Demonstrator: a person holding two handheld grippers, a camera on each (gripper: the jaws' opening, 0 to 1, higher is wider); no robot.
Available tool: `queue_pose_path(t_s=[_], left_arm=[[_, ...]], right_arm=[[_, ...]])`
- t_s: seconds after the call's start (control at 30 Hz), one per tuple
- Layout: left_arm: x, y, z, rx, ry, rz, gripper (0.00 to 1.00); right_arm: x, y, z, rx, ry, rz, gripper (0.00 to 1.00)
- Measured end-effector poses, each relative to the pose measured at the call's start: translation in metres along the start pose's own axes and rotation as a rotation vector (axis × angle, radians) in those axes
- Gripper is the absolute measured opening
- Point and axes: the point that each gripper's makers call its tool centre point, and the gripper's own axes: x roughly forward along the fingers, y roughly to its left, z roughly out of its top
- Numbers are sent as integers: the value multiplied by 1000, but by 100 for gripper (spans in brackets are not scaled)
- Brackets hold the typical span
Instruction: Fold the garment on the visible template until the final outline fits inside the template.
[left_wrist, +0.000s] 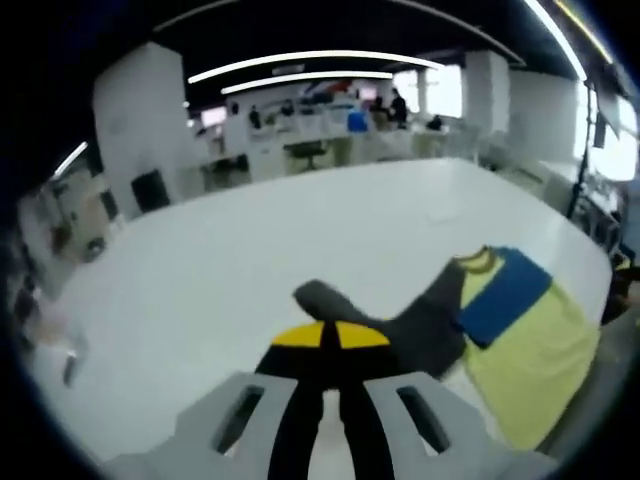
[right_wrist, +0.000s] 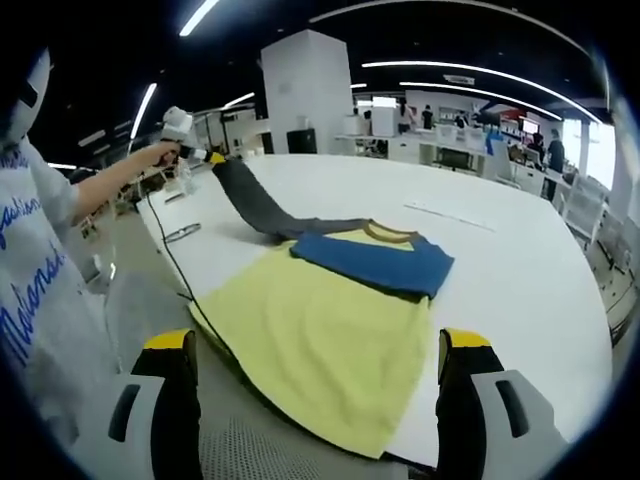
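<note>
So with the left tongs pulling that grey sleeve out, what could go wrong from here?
1. The left tongs look shut on the grey sleeve, stretched well away from the shirt; pulling further could drag the whole garment across the table.
2. The shirt's yellow hem hangs at the near table edge, so it may slip off.
3. The right tongs stand open, leaving the body unanchored.

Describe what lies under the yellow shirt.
White table around the yellow shirt; its blue sleeve is folded on top. No template outline shows; the shirt covers whatever lies beneath.
</note>
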Motion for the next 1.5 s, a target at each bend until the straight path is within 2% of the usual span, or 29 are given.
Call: queue_pose_path(t_s=[0.17, 0.47, 0.73, 1.17, 1.5], left_arm=[[11, -29, 24, 13, -38, -64, 0], [24, -77, 52, 39, -80, -149, 0], [35, -117, 66, 46, -101, -227, 0], [45, -193, 87, 82, -119, -356, 0], [56, -239, 96, 113, -115, -416, 0]], right_arm=[[-5, -5, -3, 11, -6, -16, 100], [-11, -10, -8, 13, 1, -41, 100], [-12, -10, -6, 9, -4, -40, 100], [-14, -12, -10, 20, -6, -42, 100], [-15, -12, -16, 29, 11, -27, 100]])
